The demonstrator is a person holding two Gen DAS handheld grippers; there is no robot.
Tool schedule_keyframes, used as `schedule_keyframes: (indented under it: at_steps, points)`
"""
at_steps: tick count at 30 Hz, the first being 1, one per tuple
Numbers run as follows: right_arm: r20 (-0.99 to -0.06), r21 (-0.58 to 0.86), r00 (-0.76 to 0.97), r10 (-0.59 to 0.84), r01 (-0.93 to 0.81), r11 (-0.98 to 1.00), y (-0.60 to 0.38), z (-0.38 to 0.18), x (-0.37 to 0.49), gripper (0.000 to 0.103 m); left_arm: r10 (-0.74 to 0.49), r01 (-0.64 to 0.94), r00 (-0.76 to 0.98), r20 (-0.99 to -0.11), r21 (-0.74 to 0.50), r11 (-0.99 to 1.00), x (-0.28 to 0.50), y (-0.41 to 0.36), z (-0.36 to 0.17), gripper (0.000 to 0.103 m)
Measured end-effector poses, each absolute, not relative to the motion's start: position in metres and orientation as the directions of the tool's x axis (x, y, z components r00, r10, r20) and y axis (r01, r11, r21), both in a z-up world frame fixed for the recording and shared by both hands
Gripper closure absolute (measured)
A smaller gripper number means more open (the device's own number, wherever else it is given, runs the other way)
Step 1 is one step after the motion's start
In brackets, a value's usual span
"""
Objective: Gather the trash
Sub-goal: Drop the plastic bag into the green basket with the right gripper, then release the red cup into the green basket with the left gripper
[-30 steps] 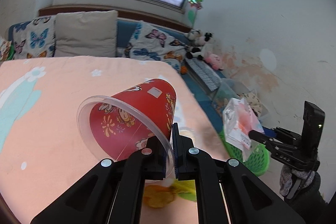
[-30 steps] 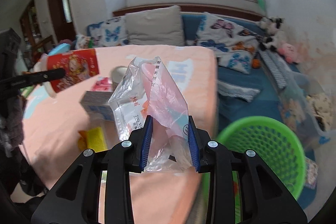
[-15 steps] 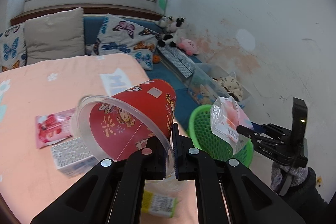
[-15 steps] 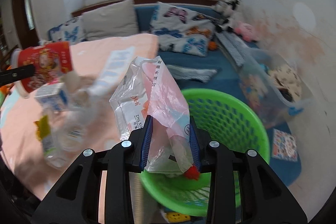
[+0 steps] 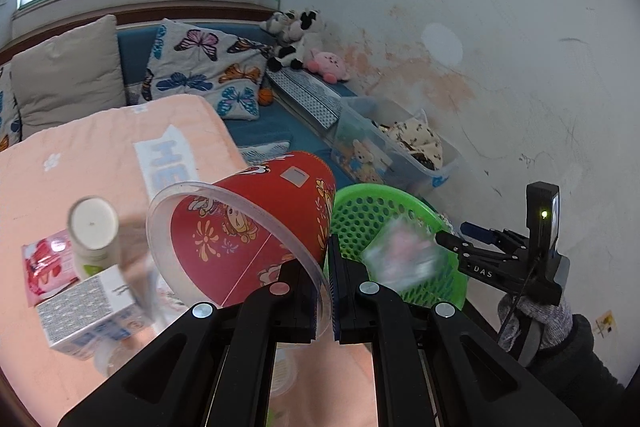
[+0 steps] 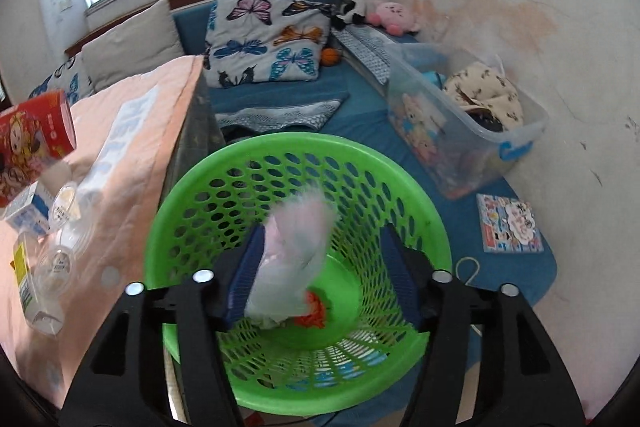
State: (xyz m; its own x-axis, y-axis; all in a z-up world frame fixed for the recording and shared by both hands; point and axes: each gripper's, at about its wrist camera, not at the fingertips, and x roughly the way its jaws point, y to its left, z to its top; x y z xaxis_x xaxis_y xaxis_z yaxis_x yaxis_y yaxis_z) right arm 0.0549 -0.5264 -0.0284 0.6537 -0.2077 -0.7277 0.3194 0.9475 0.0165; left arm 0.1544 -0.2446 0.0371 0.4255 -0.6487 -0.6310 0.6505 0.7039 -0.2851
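Peach cloth covers the table [image 5: 100,155] on the left of the room, with a blue couch and butterfly cushions at the far side, and a green basket [image 6: 188,219] stands on the floor just beside the table's right edge. Over that basket the right gripper [image 6: 320,263] points steeply down; its jaws have just been opening and now stand apart, and the plastic bag [image 6: 294,267], blurred, hangs between them against the left pad only, so it looks released and dropping toward the basket floor, where a bit of orange-red trash [image 6: 314,309] already lies. The sound way to finish this step, I judge, is to keep that gripper centred over the basket mouth until the bag has slid clear of the pad, since thin film may cling. Meanwhile the left gripper [image 5: 330,283] is closed tight on the clear rim of the red cup [image 5: 256,223], which tilts on its side above the table's near right corner, close to the basket. That cup seems next to go; it should be carried over the rim before the pinch is let go. A carton [image 5: 90,311], a small bottle [image 5: 94,235] and a pink wrapper [image 5: 42,263] remain on the table.
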Motion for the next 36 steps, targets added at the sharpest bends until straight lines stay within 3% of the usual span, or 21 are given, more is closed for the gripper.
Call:
schedule_keyframes:
  at_steps: [13,32,34,36]
  points:
    - [-0.679,-0.005,0.696,-0.235,0.315,0.949,-0.517,-0.004,0.018,0.033,-0.662,0.724,0.322,-0.677,-0.275,0.633,0.140,-0.311,0.020,0.098]
    - [-0.655,0.029,0.716,-0.241,0.342,0.939,-0.519,0.001,-0.022,0.032,-0.631,0.776,0.221,-0.743,-0.258,0.575,0.130,-0.376,-0.017,0.097]
    - [-0.655,0.032,0.717,-0.239,0.342,0.939,-0.519,0.000,-0.024,0.032,-0.635,0.775,0.215,-0.742,-0.266,0.573,0.132,-0.377,-0.017,0.088]
    - [-0.654,0.036,0.718,-0.237,0.342,0.939,-0.518,0.000,-0.025,0.032,-0.641,0.774,0.212,-0.738,-0.274,0.571,0.132,-0.378,-0.016,0.068]
